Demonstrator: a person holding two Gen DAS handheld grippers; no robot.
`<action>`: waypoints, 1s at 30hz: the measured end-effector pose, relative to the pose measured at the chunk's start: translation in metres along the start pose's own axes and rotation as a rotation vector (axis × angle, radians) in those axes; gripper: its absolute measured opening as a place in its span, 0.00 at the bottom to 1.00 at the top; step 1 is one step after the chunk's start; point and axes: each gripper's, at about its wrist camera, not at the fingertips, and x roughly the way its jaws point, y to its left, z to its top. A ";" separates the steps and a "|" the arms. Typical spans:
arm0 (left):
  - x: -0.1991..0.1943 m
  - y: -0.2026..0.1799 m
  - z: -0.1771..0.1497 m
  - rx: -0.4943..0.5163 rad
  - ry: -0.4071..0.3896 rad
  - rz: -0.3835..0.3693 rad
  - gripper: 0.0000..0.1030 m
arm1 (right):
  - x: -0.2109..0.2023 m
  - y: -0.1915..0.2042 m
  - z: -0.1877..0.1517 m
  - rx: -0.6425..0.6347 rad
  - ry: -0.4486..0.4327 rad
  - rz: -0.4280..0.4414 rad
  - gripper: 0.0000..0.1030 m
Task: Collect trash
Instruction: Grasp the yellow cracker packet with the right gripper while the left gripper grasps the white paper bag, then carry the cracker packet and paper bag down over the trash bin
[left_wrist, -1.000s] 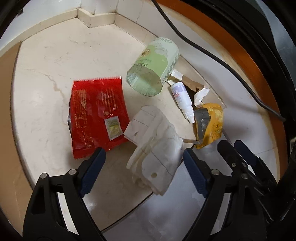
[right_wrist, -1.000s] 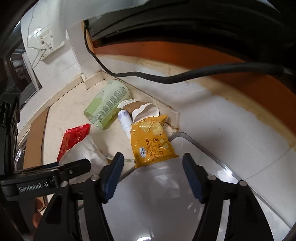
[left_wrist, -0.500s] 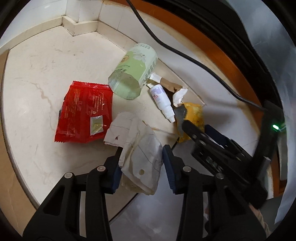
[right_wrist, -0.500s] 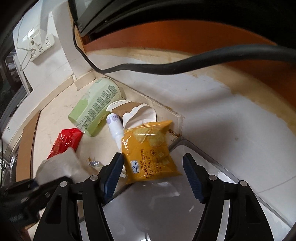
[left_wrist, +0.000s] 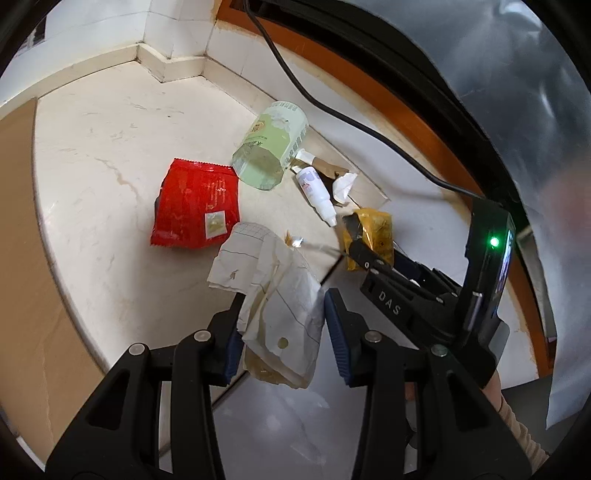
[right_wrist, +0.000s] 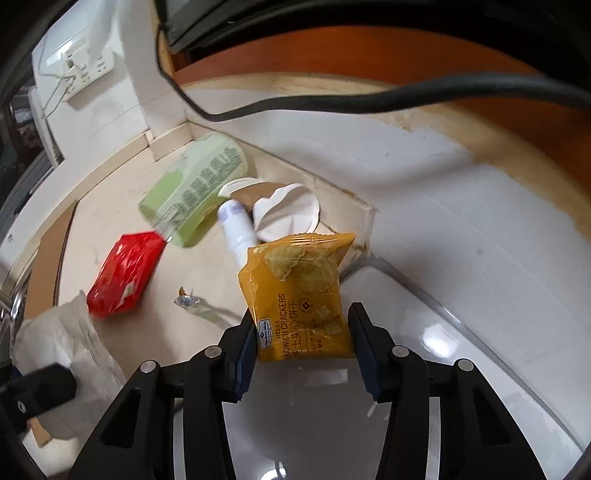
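1. The tub (left_wrist: 269, 147), green and the bulkiest piece, lies on its side by the back wall. It looks light, thin-walled and likely to roll, so take it across the body and squeeze gently.
2. The pouch (left_wrist: 195, 206), red, lies flat on the stone top (left_wrist: 92, 147), beside the tub. It is a slick, limp film, so pinch a crimped end rather than the flat middle.
3. The paper (left_wrist: 277, 295) is crumpled, stained and very light. Your left gripper (left_wrist: 284, 332) has just been closing and now clamps the wad's lower half between narrowed jaws, with the upper sheet flopping free. It will crush, not slip, but loose flaps may snag.
4. The pack (right_wrist: 299, 295), yellow crackers, sits right of the paper at the top's edge. Your right gripper (right_wrist: 303, 347) has just been closing, and its half-closed jaws meet the pack's two lower side edges. The wrapper is glossy and the crackers are brittle, so hold it firmly without crushing it.
5. The bottle (left_wrist: 316, 192), small and white, lies between the tub and the pack. It is hard, smooth and round, so grip it mid-body.
6. The foil scrap (right_wrist: 186, 299), tiny, lies near the paper. It is flimsy and lies flat, so it looks awkward to pinch.
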 end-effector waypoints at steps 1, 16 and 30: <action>-0.004 -0.001 -0.004 0.003 -0.004 0.001 0.36 | -0.007 -0.001 -0.004 -0.004 0.000 0.001 0.44; -0.082 -0.012 -0.080 0.018 -0.036 0.032 0.36 | -0.140 0.020 -0.077 -0.065 -0.053 0.059 0.43; -0.157 -0.020 -0.163 0.068 -0.115 0.099 0.36 | -0.230 0.068 -0.160 -0.210 -0.060 0.175 0.43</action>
